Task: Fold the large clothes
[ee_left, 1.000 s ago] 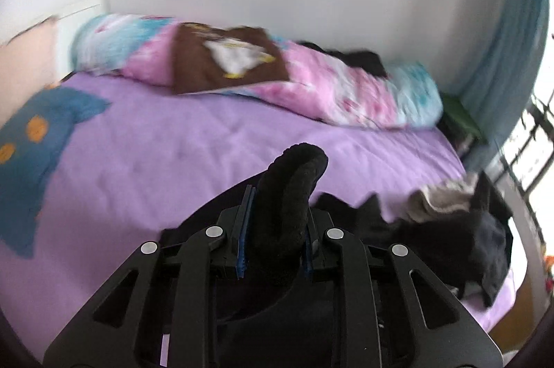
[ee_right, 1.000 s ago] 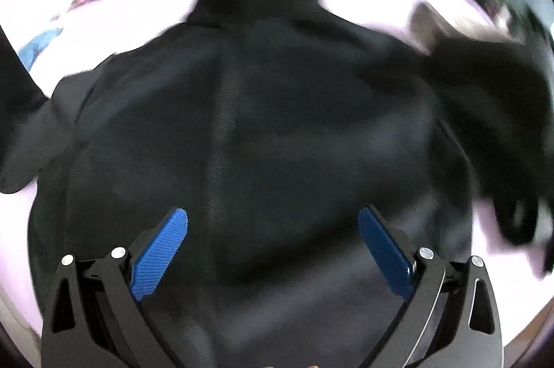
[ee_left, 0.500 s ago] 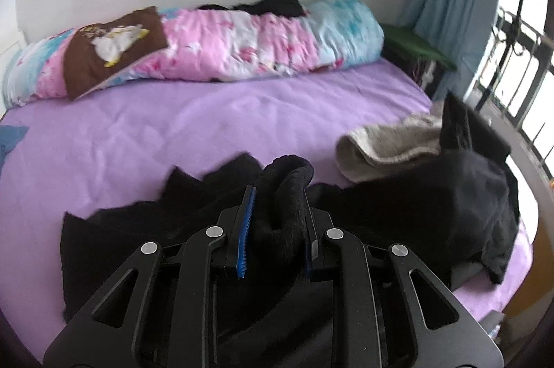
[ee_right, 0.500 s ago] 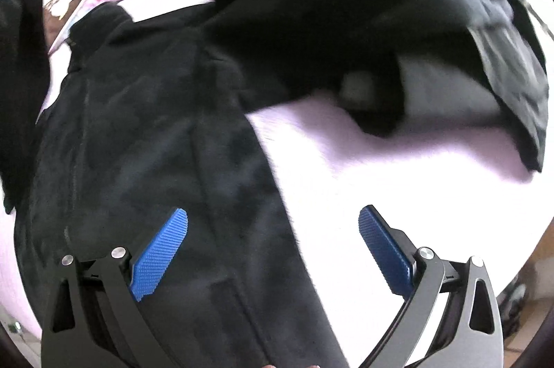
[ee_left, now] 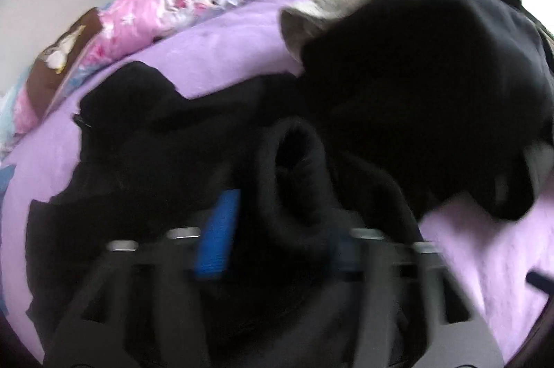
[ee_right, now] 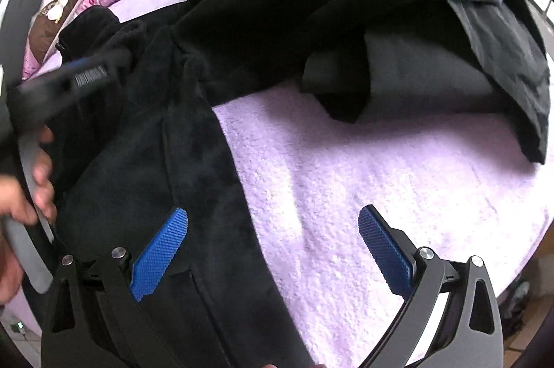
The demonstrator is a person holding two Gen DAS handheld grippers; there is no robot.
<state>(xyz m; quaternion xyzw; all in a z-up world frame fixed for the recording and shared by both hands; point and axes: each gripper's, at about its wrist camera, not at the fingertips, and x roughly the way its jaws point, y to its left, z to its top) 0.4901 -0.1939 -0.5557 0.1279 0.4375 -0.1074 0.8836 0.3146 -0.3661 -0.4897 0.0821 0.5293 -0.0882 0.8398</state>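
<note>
The left gripper (ee_left: 277, 229) jaws have just been opening, a black fleece cuff (ee_left: 294, 167) loose between them. The right gripper (ee_right: 273, 250) jaws stand wide and empty over one black fleece jacket (ee_right: 145, 167) on the purple bed (ee_right: 381, 194). A second dark garment (ee_right: 346, 4) lies just beyond.

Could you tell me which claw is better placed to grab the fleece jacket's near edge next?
Right. The right claw hangs open over the black fleece jacket edge; the left claw has just been opening, the sleeve cuff between its pads.
</note>
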